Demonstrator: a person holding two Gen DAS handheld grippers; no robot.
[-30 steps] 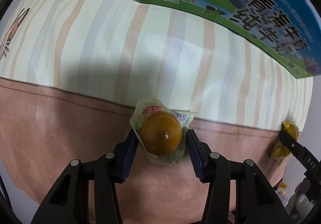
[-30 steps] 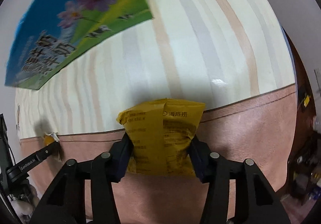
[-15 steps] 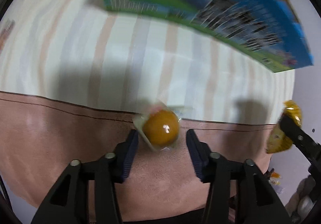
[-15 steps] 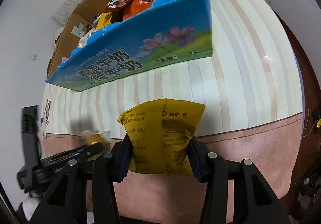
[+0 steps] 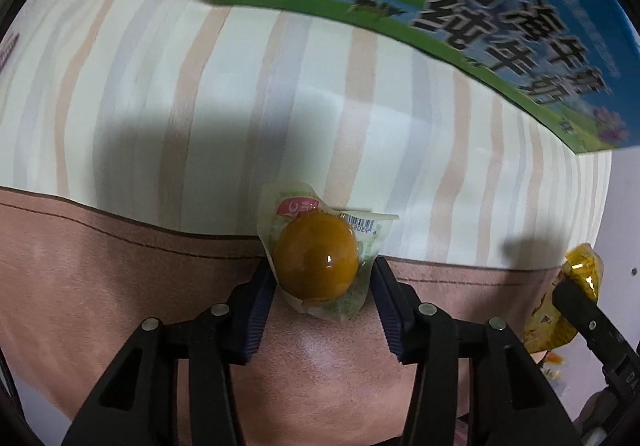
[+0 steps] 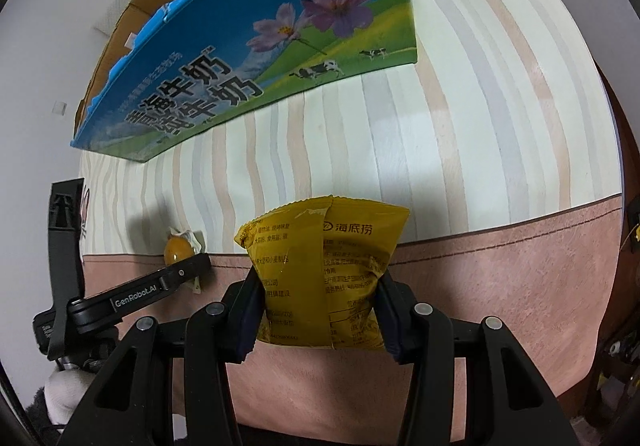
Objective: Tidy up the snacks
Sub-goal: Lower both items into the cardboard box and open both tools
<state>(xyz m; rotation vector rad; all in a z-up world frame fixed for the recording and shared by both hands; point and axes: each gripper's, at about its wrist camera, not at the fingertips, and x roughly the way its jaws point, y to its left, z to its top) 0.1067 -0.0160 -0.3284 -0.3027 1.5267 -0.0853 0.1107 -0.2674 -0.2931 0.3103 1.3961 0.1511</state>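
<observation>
Left wrist view: left gripper (image 5: pixel 322 278), jaws narrowly apart, clamps a wrapped jelly cup (image 5: pixel 316 256), just re-tightened. Right gripper (image 6: pixel 320 310) pinches a yellow snack packet (image 6: pixel 322 270); both carried above the tabletop (image 6: pixel 440 134), presumably toward the milk carton box (image 6: pixel 240 58) of snacks.

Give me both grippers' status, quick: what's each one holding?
Left gripper: closed on the wrapped jelly cup, held above the table.
Right gripper: closed on the yellow snack packet.

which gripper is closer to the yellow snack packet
Right. The right gripper is shut on the yellow snack packet, its pads pressing both sides. The left gripper sits off to one side, clamped on a jelly cup.
</observation>
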